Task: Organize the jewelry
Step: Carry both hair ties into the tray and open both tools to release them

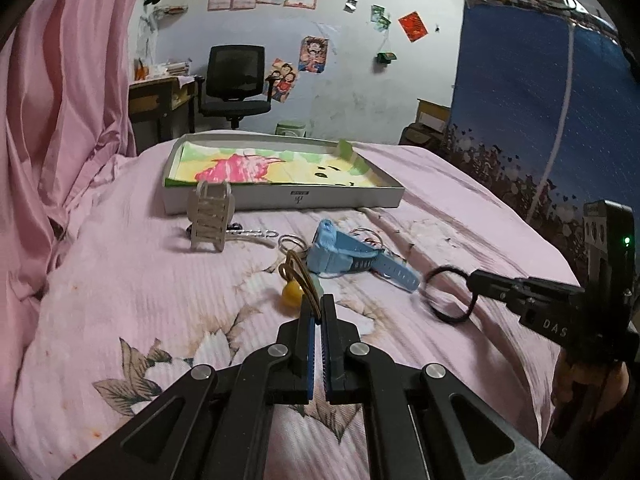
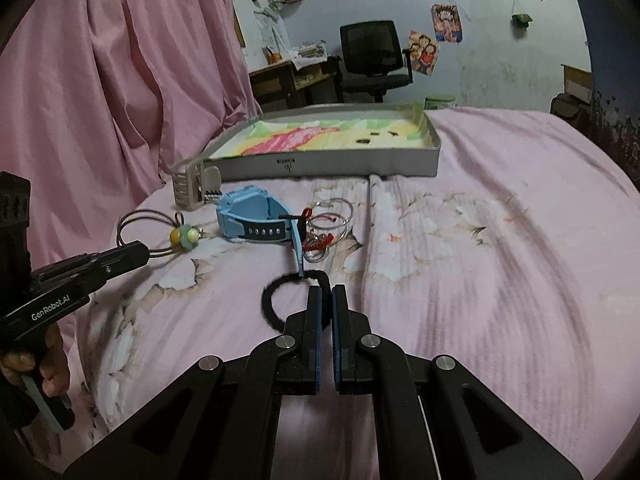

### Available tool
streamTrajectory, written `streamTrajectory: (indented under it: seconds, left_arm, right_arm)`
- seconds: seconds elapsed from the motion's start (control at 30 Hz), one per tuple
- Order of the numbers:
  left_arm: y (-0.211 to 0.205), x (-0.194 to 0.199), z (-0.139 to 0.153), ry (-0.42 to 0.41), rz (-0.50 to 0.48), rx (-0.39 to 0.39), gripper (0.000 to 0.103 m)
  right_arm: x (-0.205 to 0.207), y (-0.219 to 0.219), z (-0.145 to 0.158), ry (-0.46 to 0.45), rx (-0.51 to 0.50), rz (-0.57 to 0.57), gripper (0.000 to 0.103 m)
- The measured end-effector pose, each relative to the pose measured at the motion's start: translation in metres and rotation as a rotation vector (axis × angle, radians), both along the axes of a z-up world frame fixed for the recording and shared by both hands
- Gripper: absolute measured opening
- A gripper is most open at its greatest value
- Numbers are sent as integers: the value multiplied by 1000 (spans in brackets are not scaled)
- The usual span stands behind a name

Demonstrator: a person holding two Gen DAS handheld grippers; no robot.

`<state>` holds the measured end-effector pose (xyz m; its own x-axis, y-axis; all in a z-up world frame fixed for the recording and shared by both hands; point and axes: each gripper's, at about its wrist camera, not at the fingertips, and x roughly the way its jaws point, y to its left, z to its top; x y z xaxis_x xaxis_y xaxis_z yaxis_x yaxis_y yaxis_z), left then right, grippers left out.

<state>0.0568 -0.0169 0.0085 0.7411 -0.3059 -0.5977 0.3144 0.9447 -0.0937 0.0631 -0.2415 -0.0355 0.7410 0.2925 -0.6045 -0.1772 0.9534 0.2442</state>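
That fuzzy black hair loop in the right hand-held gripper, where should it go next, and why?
Probably forward, into the shallow grey cardboard box with the colourful lining. The right hand-held gripper is already shut on the fuzzy black hair loop, and the box lies open beyond the light blue plastic watch, so carrying it over the watch seems the natural small move.

Where my left gripper [image 1: 318, 308] pinches the brown cord [image 1: 306, 280], my fingers hide the cord's end. Beyond the blue watch [image 1: 344, 256], the thin bangles [image 1: 370, 238] are mostly hidden in the left view. In the right view, my right gripper [image 2: 327, 300] covers the near arc of the black hair tie [image 2: 276, 300]. Left of the watch, the small wooden stand [image 2: 192, 188] is too blurred to identify. The dark specks inside the tray [image 2: 434, 148] behind the watch are too small to identify.
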Motion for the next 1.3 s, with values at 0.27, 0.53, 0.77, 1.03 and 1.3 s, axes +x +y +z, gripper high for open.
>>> streamTrajectory:
  seconds: [0.27,0.53,0.77,1.03,1.3]
  left_arm:
    - [-7,13,28,-3,-54,27,3]
    - [-16,62,68,-73,-98,6,3]
    - [-13,133,76,-70,-94,-72,3]
    - [-9,201,55,30,-93,-96,3]
    - [2,240,19,175,-23,-126,3]
  right_arm:
    - [-12,-12,23,-68,-14,-13,4]
    - [34,-8,52,-134,24,-7,4]
    - [115,3,60,-95,97,-23,4]
    - [184,22,46,-36,78,-44,4]
    - [228,38,22,37,49,-36,4]
